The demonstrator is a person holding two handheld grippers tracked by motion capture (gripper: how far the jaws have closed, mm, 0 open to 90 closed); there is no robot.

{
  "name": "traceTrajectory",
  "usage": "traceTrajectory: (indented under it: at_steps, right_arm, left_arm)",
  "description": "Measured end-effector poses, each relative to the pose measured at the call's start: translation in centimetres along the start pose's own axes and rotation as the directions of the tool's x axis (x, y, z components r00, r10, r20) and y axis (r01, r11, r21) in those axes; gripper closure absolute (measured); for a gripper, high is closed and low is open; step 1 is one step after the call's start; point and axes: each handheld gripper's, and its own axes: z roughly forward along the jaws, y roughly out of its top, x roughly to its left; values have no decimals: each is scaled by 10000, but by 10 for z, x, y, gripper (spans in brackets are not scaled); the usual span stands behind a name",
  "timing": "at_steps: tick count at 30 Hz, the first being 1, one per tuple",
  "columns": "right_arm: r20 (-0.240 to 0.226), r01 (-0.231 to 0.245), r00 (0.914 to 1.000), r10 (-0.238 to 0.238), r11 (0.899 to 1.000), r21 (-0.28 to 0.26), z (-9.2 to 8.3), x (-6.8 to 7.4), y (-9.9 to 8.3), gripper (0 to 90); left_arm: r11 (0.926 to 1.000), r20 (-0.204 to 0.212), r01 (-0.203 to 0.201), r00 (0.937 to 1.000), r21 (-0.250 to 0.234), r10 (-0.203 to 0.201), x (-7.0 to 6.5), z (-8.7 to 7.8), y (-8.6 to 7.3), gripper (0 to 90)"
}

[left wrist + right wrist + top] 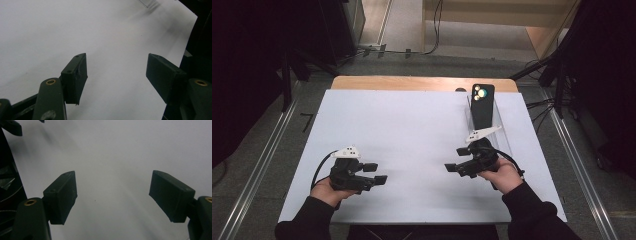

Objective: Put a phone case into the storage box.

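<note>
While both forearms come in from the bottom of the high view, each hand grips a tool low over the white sheet point(412, 130) that covers the desk point(422, 82). The left hand point(326, 190) sits at the lower left of the frame, dark sleeve behind it, fingers wrapped around the body of the left tool point(376, 174), whose jaws point toward the right of the frame and slightly up. The right hand point(501, 176) sits at the lower right, holding the right tool point(454, 160) with its jaws pointing toward the left, so the two tools face each other across a bare stretch of sheet, well apart. A grey three-cornered plate tops each tool, and a black cable loops from each back toward the wrist.

In the left gripper view the left tool point(117, 75) has its jaws spread wide with nothing between them but white sheet. In the right gripper view the right tool point(112, 195) is likewise spread wide and holds nothing.

A black phone point(482, 106) stands tilted, camera lenses up, in a clear stand point(498, 129) at the upper right of the sheet, just beyond the right tool and apart from it. The stand's corner point(147, 3) shows at the top of the left gripper view.
</note>
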Motion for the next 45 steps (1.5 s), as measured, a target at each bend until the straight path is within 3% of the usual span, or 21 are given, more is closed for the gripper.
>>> traceTrajectory:
  at_steps: [14,30,45]
  right_arm:
    - [-348,-2,9994,9,9998,203,-12,-3,-33,205]
    - [49,-518,9987,516,9974,494,-30,-18,-72,201]
    - [124,-556,9984,549,9964,645,-28,-21,-76,200]
  left_arm:
    - [10000,109,-72,9999,50,71,-2,-1,-4,334]
    - [9999,205,-148,9997,41,147,-2,-3,-11,334]
    - [9995,232,-185,9996,259,179,-1,2,-14,312]
